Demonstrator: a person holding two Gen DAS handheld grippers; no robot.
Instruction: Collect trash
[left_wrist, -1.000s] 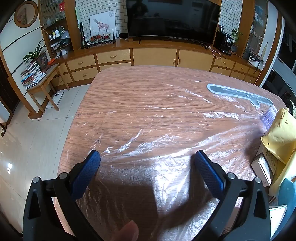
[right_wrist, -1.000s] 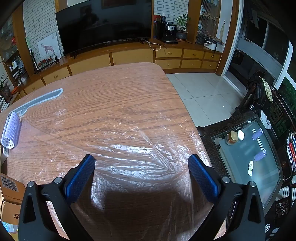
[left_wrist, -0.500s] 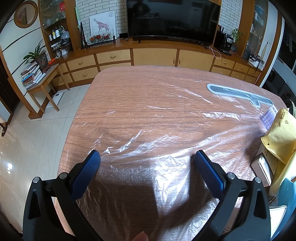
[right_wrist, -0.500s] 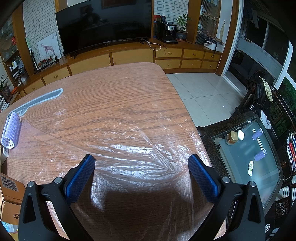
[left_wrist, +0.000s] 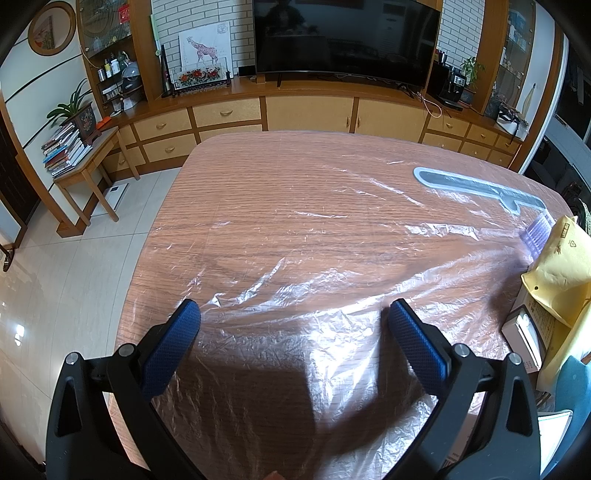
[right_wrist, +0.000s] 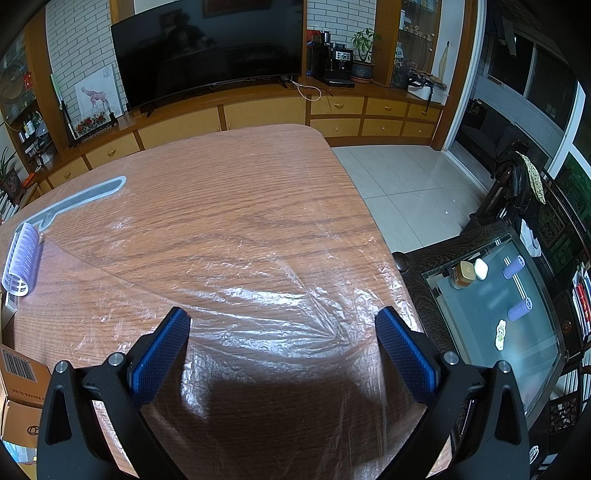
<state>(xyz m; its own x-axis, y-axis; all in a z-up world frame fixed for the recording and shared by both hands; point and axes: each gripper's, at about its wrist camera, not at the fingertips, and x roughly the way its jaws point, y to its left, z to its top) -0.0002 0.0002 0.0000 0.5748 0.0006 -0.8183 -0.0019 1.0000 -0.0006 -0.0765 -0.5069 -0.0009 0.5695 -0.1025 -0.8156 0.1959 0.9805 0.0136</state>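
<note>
Both grippers are held above a wooden table that is draped in a thin, crinkled sheet of clear plastic film. The left gripper is seen with its blue-padded fingers spread wide and nothing between them; the right gripper is likewise spread apart and empty, its pads hanging over the film near the table's right edge. The film is most heavily wrinkled just ahead of both grippers, and dark shadows are cast on it below the fingers. Farther out on the table, a grey knife-shaped cutout is laid flat (it appears to lie under or on the film; which cannot be told), and a purple hair roller is found just beside its handle end. At the right edge of the left wrist view, a yellow padded envelope is piled on a small white box; in the right wrist view a brown cardboard box with a barcode is visible at the lower left. Beyond the table's right side a glass-topped side table is seen, carrying two more rollers and a small jar. A dark television is mounted above the wooden cabinets at the back.
</note>
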